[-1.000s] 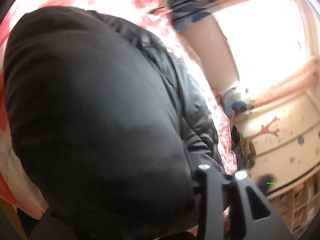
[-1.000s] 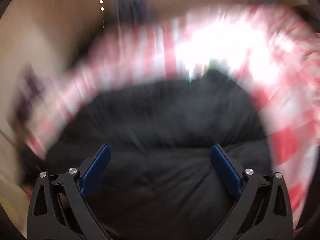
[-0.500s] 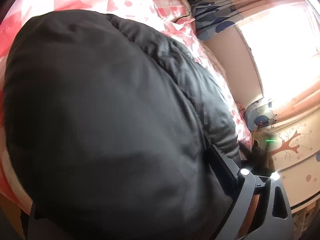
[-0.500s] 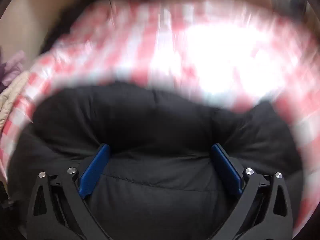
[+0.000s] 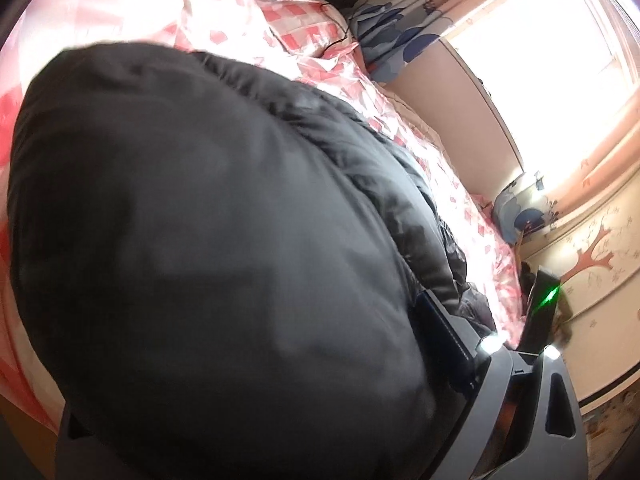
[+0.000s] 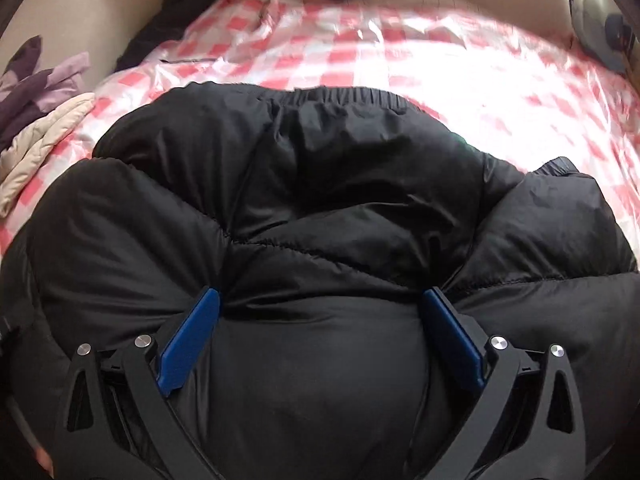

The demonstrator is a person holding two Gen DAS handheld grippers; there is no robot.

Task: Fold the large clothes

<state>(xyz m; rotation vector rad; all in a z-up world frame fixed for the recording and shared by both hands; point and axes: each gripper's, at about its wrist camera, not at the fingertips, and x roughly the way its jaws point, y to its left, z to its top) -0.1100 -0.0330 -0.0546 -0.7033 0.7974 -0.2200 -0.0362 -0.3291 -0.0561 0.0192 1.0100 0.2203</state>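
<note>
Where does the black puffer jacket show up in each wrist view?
Left wrist: black puffer jacket fills the left and centre, very close.
Right wrist: it fills the lower two thirds, bulging between the right claw fingers.
Shared landmark: pink checked bedspread behind it.

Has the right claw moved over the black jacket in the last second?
Yes. The right claw has tilted down and closer: the wall above the checked bedspread has slid toward the frame's top, and the black jacket fills more.

A bed with a pink-and-white checked cover fills both views. At its edge lie a beige quilted garment and a purple one. A blue-patterned curtain hangs beside a bright window, and a tree decal marks the wall.
</note>
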